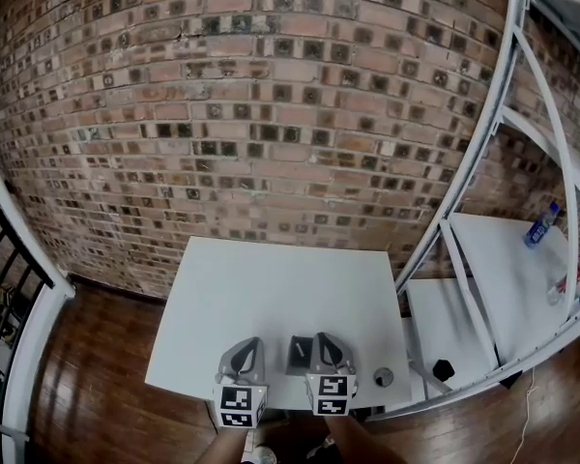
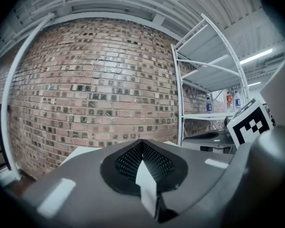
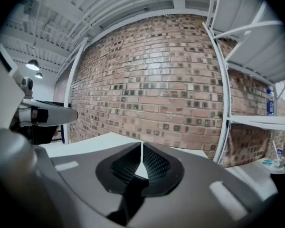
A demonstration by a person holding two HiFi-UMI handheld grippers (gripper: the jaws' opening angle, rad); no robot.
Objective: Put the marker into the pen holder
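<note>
White tabletop (image 1: 271, 288) is set with a dark box (image 1: 300, 354), judged the pen holder, between left hand-held gripper (image 2: 141, 142) and right hand-held gripper (image 3: 141, 146), both closed and empty; the marker cannot be made out; it should be located before jaws are opened.

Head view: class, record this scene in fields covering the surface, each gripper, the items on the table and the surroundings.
Surface: white table in front of a brick wall
Left gripper: jaws together, nothing held, over the table's near edge
Right gripper: jaws together, nothing held, beside the left one
Between the grippers: dark object, too small to identify
Near right corner: small round grey object
Right of table: white shelving with a bottle
</note>
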